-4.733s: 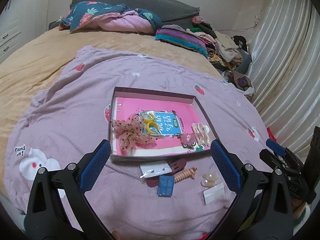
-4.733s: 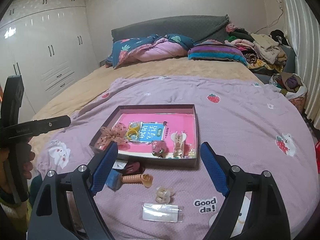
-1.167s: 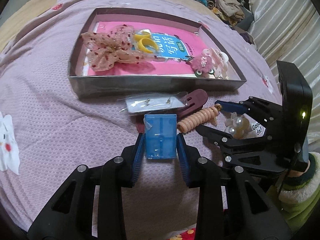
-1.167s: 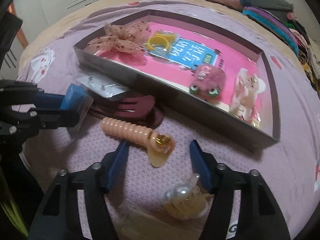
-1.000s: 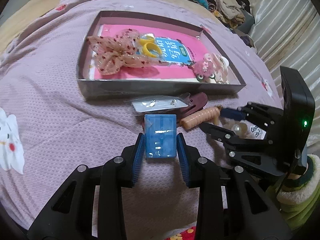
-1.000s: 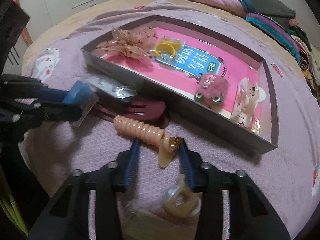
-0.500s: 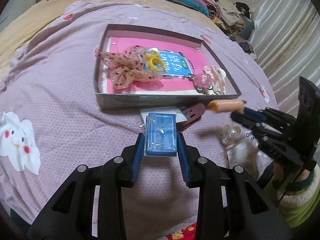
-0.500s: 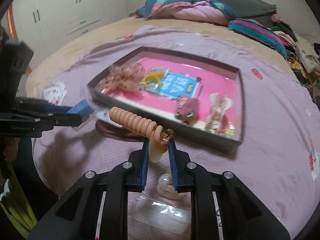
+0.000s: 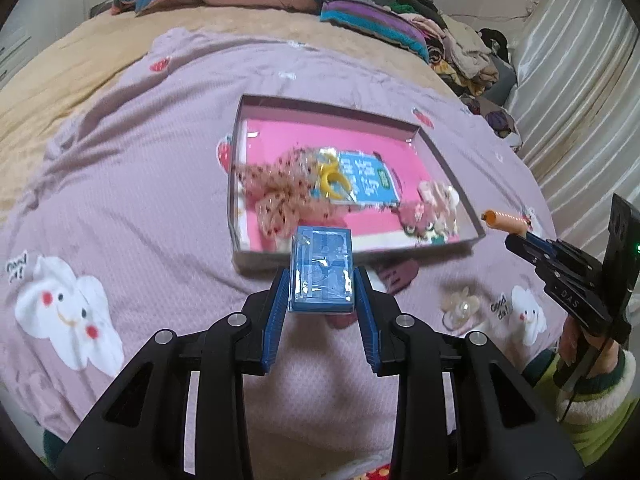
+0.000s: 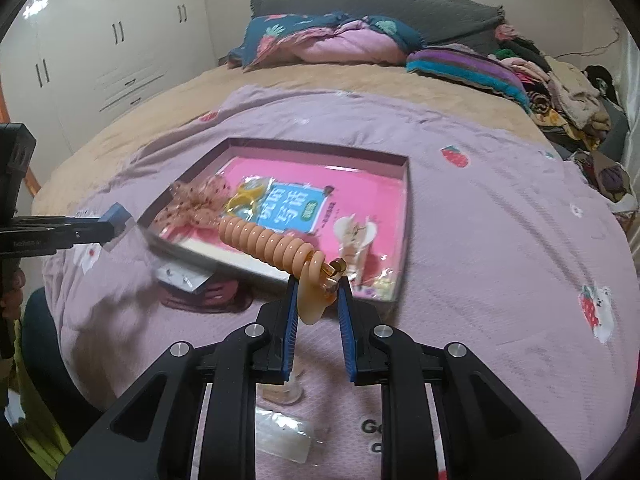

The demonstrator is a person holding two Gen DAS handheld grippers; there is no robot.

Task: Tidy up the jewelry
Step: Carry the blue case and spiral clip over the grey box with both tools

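My left gripper (image 9: 322,300) is clamped on a blue case (image 9: 322,272), held above the blanket (image 9: 132,200) just short of the tray (image 9: 448,168). My right gripper (image 10: 318,300) pinches a peach coil tie (image 10: 276,248) over the tray's near edge. "Good da!" shows on the blanket; the tray's blue card (image 10: 292,208) bears Chinese characters.
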